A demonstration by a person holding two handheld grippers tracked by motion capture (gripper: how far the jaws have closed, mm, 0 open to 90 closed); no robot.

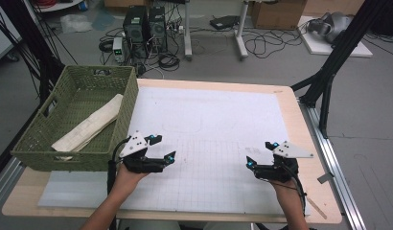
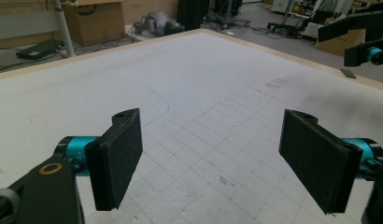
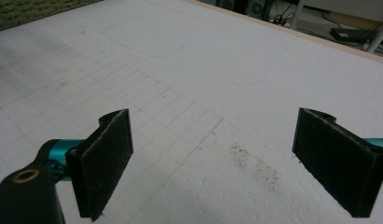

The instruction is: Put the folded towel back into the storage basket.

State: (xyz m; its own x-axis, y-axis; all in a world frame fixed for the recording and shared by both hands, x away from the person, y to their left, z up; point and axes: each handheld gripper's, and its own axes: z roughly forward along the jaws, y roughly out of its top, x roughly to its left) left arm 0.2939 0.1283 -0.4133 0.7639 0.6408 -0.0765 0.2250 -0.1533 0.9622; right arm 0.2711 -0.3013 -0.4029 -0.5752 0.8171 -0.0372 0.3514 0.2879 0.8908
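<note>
Both tools spread wide, empty, over the gridded surface: left tool nearer the rolled cloth, probably a towel, lying lengthwise inside the green basket; right tool well apart.

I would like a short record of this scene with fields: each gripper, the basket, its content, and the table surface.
left gripper: open, holds nothing, above the white mat near the basket
right gripper: open, holds nothing, above the mat on the right side
basket: green woven, at the left edge of the table
content: folded cream cloth lying inside the basket
white mat: printed grid, covers most of the wooden table
</note>
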